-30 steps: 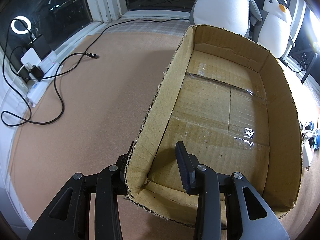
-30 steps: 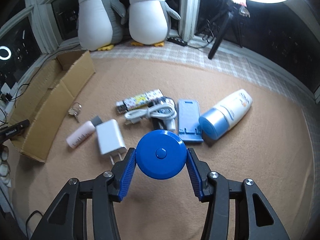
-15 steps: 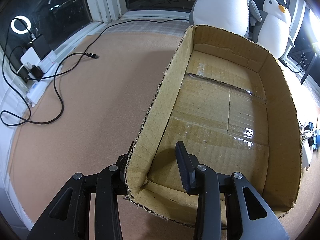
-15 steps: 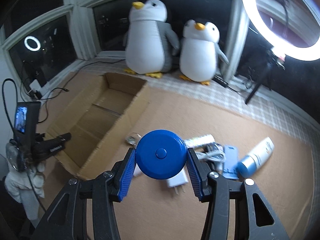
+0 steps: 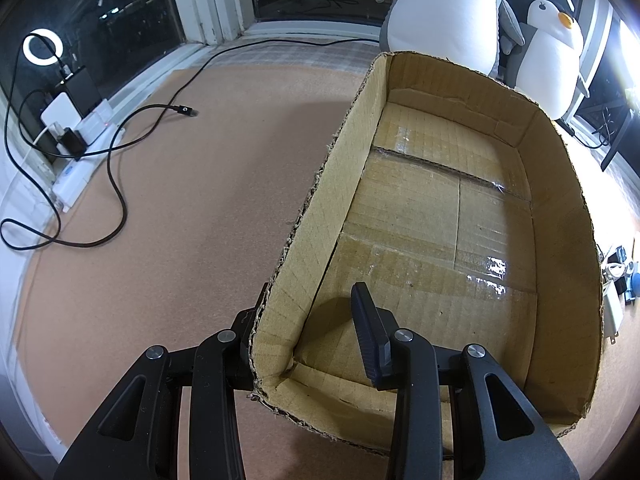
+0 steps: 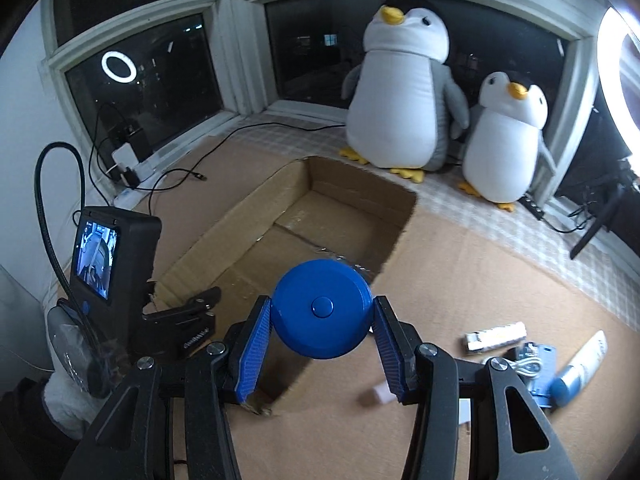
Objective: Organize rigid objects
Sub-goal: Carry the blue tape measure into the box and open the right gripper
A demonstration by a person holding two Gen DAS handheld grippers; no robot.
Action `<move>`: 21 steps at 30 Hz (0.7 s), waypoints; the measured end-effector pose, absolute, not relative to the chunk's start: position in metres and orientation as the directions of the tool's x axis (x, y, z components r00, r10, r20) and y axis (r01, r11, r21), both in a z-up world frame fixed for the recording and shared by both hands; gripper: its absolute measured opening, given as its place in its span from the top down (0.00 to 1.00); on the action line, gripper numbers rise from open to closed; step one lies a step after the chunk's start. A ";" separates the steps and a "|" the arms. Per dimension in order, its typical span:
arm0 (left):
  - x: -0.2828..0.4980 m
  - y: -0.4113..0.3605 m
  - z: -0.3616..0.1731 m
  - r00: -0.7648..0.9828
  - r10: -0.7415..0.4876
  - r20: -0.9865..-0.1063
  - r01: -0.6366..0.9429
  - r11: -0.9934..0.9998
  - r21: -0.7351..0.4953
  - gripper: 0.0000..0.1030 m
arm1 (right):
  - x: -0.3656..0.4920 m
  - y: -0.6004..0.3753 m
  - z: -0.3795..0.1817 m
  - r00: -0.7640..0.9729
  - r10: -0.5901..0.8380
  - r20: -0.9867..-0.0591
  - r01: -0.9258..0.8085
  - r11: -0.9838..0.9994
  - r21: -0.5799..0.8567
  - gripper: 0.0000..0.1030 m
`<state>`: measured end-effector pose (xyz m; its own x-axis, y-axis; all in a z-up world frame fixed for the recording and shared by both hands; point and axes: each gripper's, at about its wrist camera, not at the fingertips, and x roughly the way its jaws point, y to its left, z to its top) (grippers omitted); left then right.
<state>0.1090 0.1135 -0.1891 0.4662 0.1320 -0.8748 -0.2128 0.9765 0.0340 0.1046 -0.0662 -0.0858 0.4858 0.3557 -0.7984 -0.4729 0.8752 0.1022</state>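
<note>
A blue disc point(image 6: 323, 309) is pinched by the right gripper point(image 6: 323, 354) at the box's point(image 5: 560, 184) near end; the box's corner wall is clamped by the left gripper point(image 5: 308, 336).

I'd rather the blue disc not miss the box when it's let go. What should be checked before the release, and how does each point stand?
1. Grip on the round blue tape measure: right hand-held gripper has both blue pads against its sides. Ok.
2. Cardboard box steadied: left hand-held gripper straddles its near corner wall and is shut on it. Ok.
3. Box floor free to receive: bare cardboard, nothing inside. Ok.
4. Tape measure over the opening: it overlaps the box's near right part in the right wrist view, but depth is unclear. Cannot tell.
5. Drop height above the floor. Cannot tell.
</note>
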 end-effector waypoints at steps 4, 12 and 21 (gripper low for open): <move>0.109 0.114 -0.189 0.468 0.130 -0.874 -0.214 0.976 0.031 0.65 | 0.107 -0.050 -0.097 0.449 0.377 -0.810 -0.494 0.860 0.126 0.55; 0.108 0.115 -0.190 0.470 0.128 -0.873 -0.213 0.977 0.029 0.65 | 0.108 -0.032 -0.108 0.423 0.383 -0.822 -0.521 0.844 0.125 0.55; 0.107 0.116 -0.190 0.472 0.124 -0.873 -0.211 0.977 0.024 0.65 | 0.108 -0.033 -0.110 0.429 0.378 -0.820 -0.516 0.848 0.121 0.40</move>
<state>0.1070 0.1158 -0.1895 0.4719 0.1238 -0.8729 -0.2112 0.9771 0.0243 0.1083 -0.0325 -0.1100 0.4289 0.3782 -0.8203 -0.5161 0.8479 0.1211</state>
